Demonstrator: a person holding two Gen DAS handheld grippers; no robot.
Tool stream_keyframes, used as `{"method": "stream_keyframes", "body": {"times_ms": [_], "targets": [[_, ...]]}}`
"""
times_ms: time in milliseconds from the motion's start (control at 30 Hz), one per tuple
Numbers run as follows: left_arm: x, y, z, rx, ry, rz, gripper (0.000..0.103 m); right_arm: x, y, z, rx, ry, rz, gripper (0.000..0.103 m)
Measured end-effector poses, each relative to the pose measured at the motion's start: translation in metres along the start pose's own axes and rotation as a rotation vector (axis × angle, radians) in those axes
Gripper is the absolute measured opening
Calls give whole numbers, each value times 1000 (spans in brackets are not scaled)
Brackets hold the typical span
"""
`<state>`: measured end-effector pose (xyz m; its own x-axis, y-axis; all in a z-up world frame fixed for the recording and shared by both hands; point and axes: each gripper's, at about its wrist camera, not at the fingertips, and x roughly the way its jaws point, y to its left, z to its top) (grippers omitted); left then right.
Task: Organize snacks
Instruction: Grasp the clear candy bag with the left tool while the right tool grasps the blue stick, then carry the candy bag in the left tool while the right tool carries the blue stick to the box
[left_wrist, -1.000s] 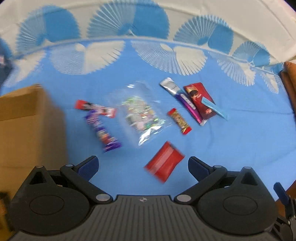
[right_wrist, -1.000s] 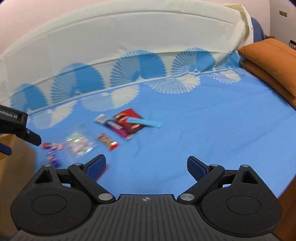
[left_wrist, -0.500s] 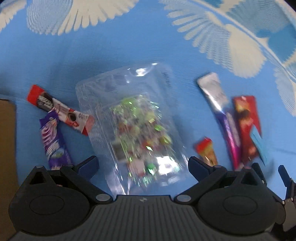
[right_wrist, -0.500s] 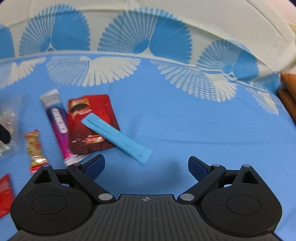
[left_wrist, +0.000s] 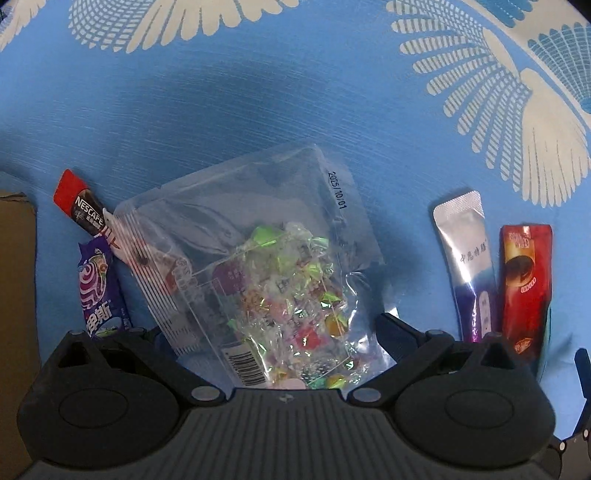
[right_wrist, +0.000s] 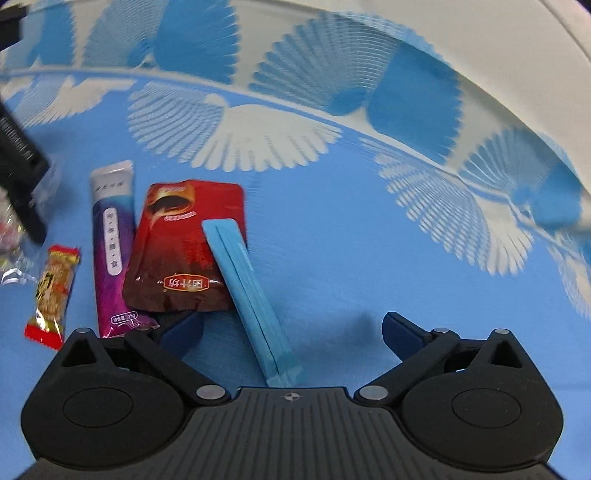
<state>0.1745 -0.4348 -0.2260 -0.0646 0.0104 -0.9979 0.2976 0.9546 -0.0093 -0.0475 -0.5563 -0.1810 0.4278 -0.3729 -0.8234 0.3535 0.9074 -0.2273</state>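
The left gripper (left_wrist: 275, 325) points straight down over a blue sheet (left_wrist: 229, 103) with white fan prints, its jaws spread wide. A clear bag (left_wrist: 255, 266) of wrapped candies lies flat between them, reaching up from the gripper's body — the pads stand at either side of its lower part, and whether they touch the plastic cannot be told. To the bag's left a red Nescafe stick (left_wrist: 83, 212) runs under the bag's edge, and a purple bar (left_wrist: 98, 291) lies just below it, its lower end hidden behind the left finger. A cardboard box (left_wrist: 16, 280) fills the left edge. To the right, well apart from the bag, a silver stick (left_wrist: 469, 262) and a red pouch (left_wrist: 524, 284) lie side by side.

The right gripper (right_wrist: 291, 330) tilts down toward the sheet, its jaws having just opened to full spread with nothing pinched. A light blue stick (right_wrist: 247, 291) lies slanted between the fingers, its upper end resting on the red pouch (right_wrist: 184, 251). Left of the pouch lies the silver-and-purple stick (right_wrist: 112, 251), then a small gold bar (right_wrist: 53, 291) with red ends — beyond that, a corner of the clear bag (right_wrist: 14, 258) under the dark body of the left gripper
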Motion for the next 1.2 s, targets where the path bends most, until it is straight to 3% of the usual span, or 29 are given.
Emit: {"method": "stream_keyframes", "body": {"times_ms": [33,67,100,133,167,200,233,300,367,500,700,967,1200], "targets": [[-1,1,-1,0,-13,-6,102,2,-1,2,-8,1,15,102],[-6,3,-4,2,-39,-10,98,4,-2,3,-5,0,25,94],[-14,5,-9,17,-86,-30,82,4,-3,3,13,-3,46,85],[-23,8,-16,42,-126,-56,58,0,-3,0,35,-15,84,50],[-30,11,-21,70,-150,-81,48,-6,-2,-2,55,-24,129,15],[-36,14,-25,89,-157,-113,34,-13,3,-6,58,-32,109,5],[-40,19,-30,100,-153,-146,23,-19,10,-12,39,-25,61,4],[-46,28,-39,123,-151,-187,13,-33,20,-30,56,-39,24,4],[-56,33,-52,153,-172,-197,11,-48,26,-46,102,-43,-11,4],[-82,46,-81,200,-239,-215,9,-87,31,-76,317,-12,-45,4],[-123,68,-118,252,-323,-250,4,-152,49,-90,445,-119,-100,4],[-186,137,-181,239,-355,-305,4,-226,81,-73,533,-188,-48,4],[-246,218,-241,226,-422,-349,4,-302,138,-60,506,-262,41,4]]}}
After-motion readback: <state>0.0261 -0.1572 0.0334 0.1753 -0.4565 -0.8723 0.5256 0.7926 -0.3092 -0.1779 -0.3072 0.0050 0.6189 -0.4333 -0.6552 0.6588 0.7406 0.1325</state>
